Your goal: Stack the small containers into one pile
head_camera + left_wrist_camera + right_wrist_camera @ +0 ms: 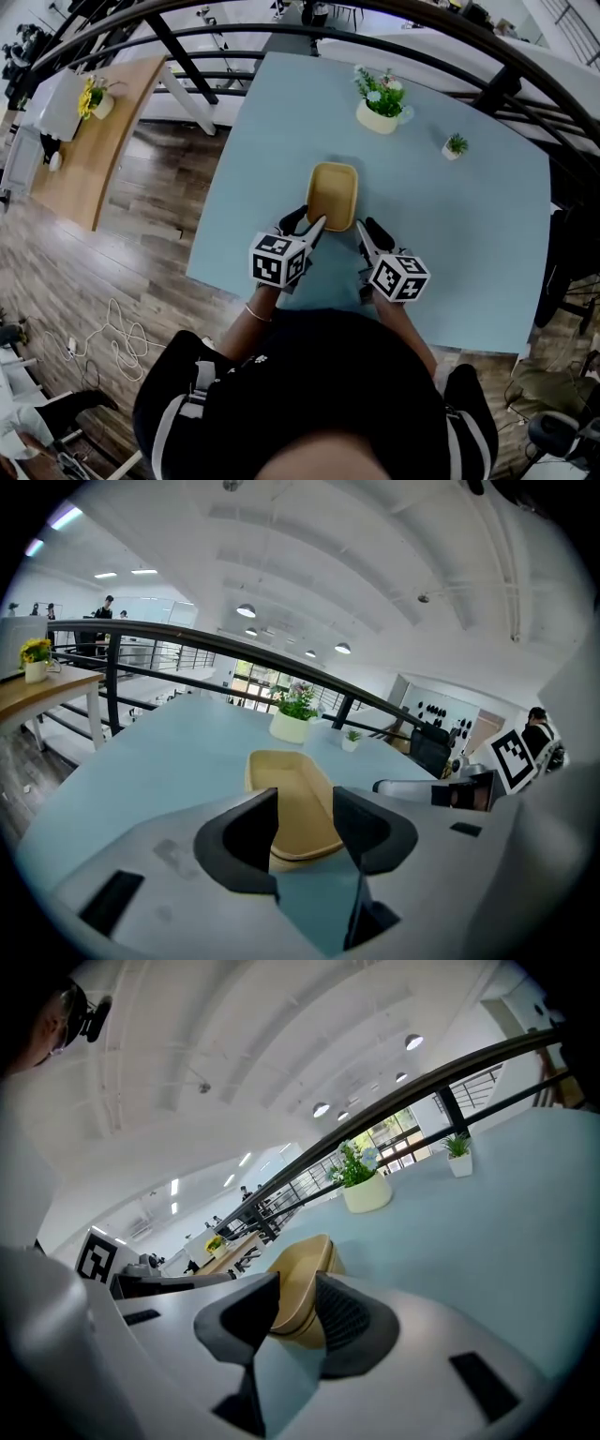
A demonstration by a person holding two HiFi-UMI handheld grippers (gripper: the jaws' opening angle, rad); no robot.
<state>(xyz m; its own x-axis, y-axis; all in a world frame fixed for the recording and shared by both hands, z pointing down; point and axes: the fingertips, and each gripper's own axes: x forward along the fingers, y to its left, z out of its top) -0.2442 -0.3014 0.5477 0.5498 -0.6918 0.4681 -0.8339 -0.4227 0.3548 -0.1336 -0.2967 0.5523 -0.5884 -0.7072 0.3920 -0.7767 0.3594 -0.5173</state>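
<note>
Right now we are holding the left gripper [305, 799], jaws spread wide and empty, at the near-left corner of the yellow container [333, 195], which is sitting mid-frame on the blue table [469, 225]. The right gripper [295, 1288], likewise gaping, is hovering just beside it. Closing askew, we are risking shoving it.

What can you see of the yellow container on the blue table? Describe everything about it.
The container is a yellow-tan, oblong open tray with rounded corners, a raised rim and a matte look. It is empty and sits upright on the blue table, its length running away from the person. The left tool and right tool flank its near end, jaws apart; contact cannot be told.
</note>
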